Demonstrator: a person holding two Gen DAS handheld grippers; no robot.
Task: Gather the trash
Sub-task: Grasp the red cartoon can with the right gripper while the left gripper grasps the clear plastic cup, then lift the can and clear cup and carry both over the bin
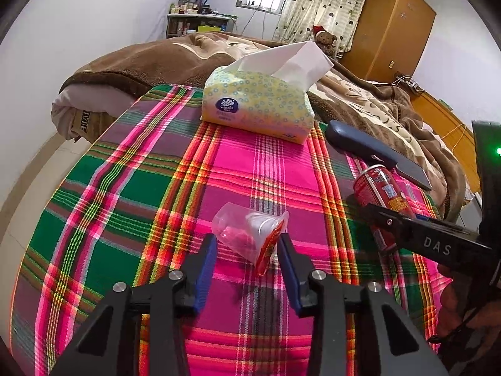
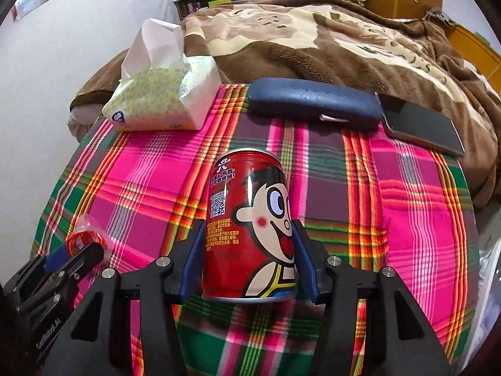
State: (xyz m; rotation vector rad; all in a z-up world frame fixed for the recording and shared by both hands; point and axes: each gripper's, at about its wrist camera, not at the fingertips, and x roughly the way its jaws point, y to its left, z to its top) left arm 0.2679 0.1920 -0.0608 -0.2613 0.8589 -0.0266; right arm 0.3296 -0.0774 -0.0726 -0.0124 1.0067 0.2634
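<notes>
In the right wrist view the can stands upright at frame centre, directly between the right gripper fingers. Both blue pads lie against or just beside its lower sides, so the jaws look closed on it, though whether the can is already lifted off the cloth I cannot tell. Its long axis runs vertically, across the line joining the pads, which suits a side grip.

In the left wrist view the wrapper, a crumpled clear bag with red print, lies on the cloth just ahead of the left gripper. The fingers stand apart, one on each side of the bag's near end, not clearly touching it. The bag's long axis slants from upper left to lower right of the frame, with the red edge nearest the right-hand pad.

So each piece of trash has its own claw: the can belongs to the right, the wrapper to the left, which likely needs only a short push forward before closing.

The tissue pack, case and phone lie farther back.
</notes>
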